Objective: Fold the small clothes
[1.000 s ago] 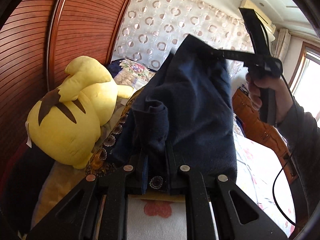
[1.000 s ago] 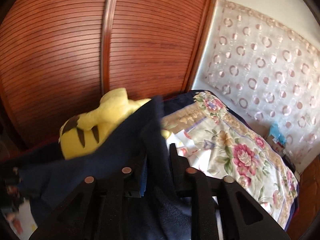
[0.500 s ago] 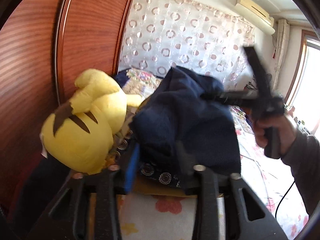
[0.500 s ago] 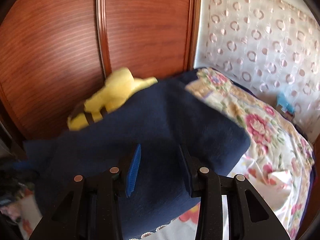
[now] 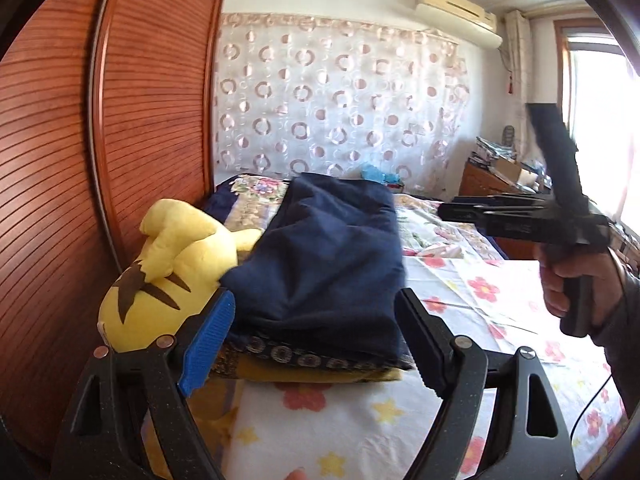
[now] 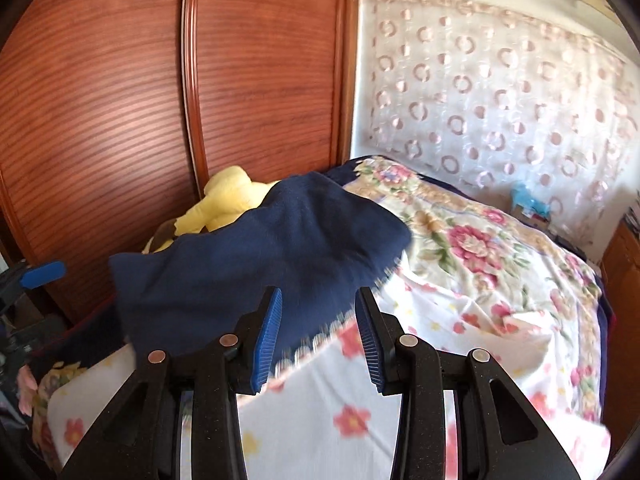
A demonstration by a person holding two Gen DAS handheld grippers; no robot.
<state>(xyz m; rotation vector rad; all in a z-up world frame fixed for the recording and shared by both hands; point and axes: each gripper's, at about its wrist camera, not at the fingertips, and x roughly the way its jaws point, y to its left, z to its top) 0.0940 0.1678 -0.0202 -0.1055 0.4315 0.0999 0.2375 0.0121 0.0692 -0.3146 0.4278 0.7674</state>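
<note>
Navy garment (image 5: 328,256): folded, lying on the flowered bed (image 5: 472,304) on top of a patterned cloth (image 5: 304,364), just beside a yellow plush toy (image 5: 176,272); near edge blurred in the right wrist view, kind of garment not discernible. Long axis runs away from the left camera toward the curtain (image 5: 340,104). Left gripper (image 5: 316,340): fingers spread wide, holding nothing. Right gripper (image 6: 318,336): fingers parted, empty. Plush toy partly hidden behind the garment.

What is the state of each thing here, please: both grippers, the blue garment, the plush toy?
Left gripper: open, empty.
Right gripper: open, empty.
Blue garment: folded, lying released on a patterned cloth on the bed.
Plush toy: lying beside the garment, touching it.
</note>
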